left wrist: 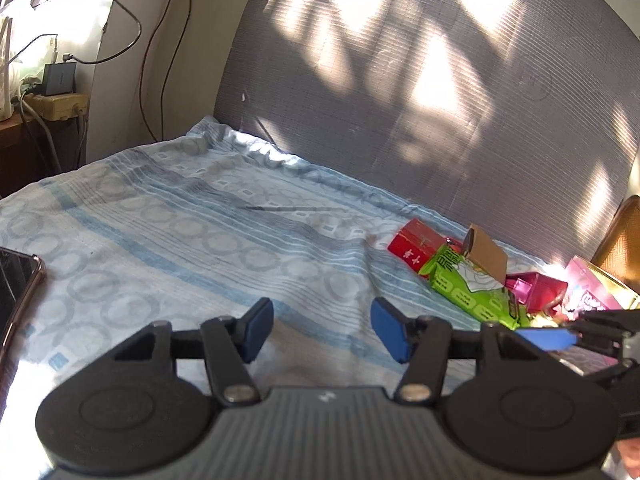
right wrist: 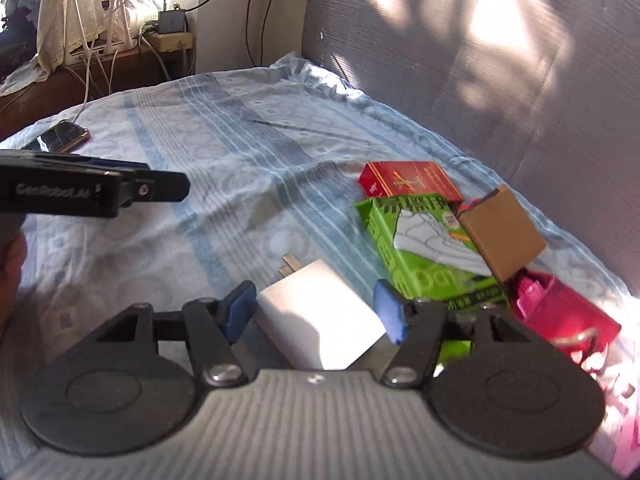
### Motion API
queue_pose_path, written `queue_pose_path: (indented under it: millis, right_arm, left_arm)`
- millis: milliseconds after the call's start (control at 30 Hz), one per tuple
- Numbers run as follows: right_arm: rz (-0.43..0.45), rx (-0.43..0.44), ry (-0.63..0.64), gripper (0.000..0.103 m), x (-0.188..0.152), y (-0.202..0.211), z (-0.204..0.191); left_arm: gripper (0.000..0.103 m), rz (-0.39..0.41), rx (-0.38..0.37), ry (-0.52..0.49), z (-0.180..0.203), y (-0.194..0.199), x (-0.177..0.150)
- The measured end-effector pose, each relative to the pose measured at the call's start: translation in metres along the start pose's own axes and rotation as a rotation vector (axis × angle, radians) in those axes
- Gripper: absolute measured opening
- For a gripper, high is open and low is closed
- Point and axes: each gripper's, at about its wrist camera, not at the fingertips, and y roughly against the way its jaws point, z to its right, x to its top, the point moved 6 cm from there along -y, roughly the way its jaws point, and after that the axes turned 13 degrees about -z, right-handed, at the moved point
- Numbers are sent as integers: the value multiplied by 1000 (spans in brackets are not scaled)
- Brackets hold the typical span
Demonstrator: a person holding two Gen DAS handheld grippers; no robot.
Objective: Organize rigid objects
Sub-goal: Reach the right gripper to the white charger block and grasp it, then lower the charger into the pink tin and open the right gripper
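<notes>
On the blue patterned bedsheet [right wrist: 168, 120], my right gripper [right wrist: 316, 314] sits around a white charger [right wrist: 320, 320], pads either side.
Can't tell if it's actually squeezing yet. My left gripper [left wrist: 322, 330] is spread wide over bare sheet, holding nothing. Red box [right wrist: 408, 182], green box [right wrist: 416, 248] and brown box [right wrist: 504, 232] are piled just right of the charger.

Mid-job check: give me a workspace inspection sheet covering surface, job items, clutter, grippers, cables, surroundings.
Surface: blue patterned bedsheet, wrinkled, sunlit.
Job's things: red box, green box, brown cardboard box and magenta box piled by the grey backboard; white charger apart from the pile.
Clutter: phone on the sheet's far left.
Grippers: left gripper open, empty; right gripper open around the charger, contact unclear.
Cables: wires down the wall.
Surroundings: router on side table.
</notes>
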Motion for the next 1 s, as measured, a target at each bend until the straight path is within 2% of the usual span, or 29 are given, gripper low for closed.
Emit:
queue_pose_path:
  millis: [67,167,200,233,300,400,433,500,633,667,700,800,833,900,933,1000]
  right_arm:
    - [-2,-28,-28,67,-26,19,3]
    - [8,-43,-97,67,-71,49,16]
    - [23,-47,-128,68,-85,59,21]
    - [44,-54,-162,74,-97,69,26]
    - [72,-55,-230,80,-120,87,33]
    - [94,-55,-285,80,-145,98,34]
    - [98,-59,-287,80,-150,98,33]
    - [96,-63,-286,80,-155,95,30]
    - [116,-50,-268,80,-155,89,24]
    - [122,-48,-260,80,-154,90,23]
    - [126,-50,-246,80,-150,88,21]
    - [104,-68,-206,78,-144,78,20]
    - [92,-58,-198,65,-144,74,20]
    - [105,-69,-217,59,-144,75,23]
    - [111,-60,-240,59,-144,77,26]
    - [149,-79,-260,58,-144,86,32]
  left_arm:
    - [48,-16,-37,-79,17,1,-4]
    - [48,-86,-207,-161,58,7,-18]
    - [53,-100,-252,-181,73,10,-22]
    - [58,-119,-295,-215,92,13,-28]
    - [61,-165,-354,-281,125,18,-38]
    - [60,-255,-431,-336,160,22,-54]
    - [60,-292,-444,-345,169,23,-60]
    - [59,-316,-458,-357,179,26,-67]
    - [58,-340,-380,-392,188,20,-77]
    - [56,-362,-385,-389,188,16,-80]
    - [51,-391,-402,-382,187,12,-83]
    - [47,-434,-486,-313,186,6,-87]
    - [44,-434,-485,-302,186,6,-86]
    - [37,-419,-463,-311,189,9,-82]
    - [31,-404,-454,-328,193,13,-79]
    - [27,-373,-447,-370,207,20,-69]
